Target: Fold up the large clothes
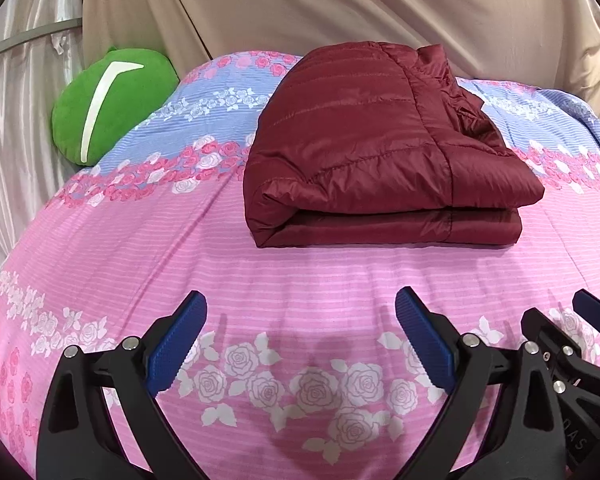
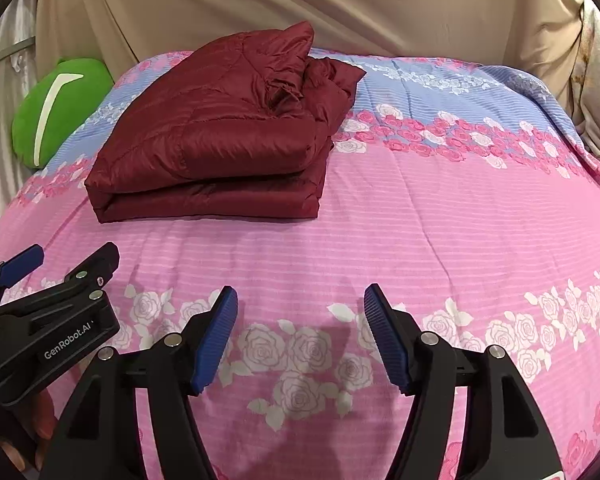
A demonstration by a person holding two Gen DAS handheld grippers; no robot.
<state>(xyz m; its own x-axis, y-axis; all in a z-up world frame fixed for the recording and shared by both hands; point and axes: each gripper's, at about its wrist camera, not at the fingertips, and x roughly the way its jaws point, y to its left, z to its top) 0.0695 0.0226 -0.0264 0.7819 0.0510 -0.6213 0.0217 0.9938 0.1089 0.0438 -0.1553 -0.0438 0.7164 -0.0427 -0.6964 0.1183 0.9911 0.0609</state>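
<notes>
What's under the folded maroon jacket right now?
The maroon jacket lies in folded layers directly on the pink and blue floral bedspread. Nothing else shows at its edges; whatever the bundle covers stays hidden.

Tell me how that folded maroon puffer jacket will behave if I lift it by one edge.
The maroon puffer jacket looks quilted and puffy, so probably light and floppy; its stacked layers would likely unfold. The shiny shell may feel slippery.

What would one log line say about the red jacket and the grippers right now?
jacket: folded, on bed cover | left hand-held gripper: open, empty | right hand-held gripper: open, empty | pillow: behind
</notes>
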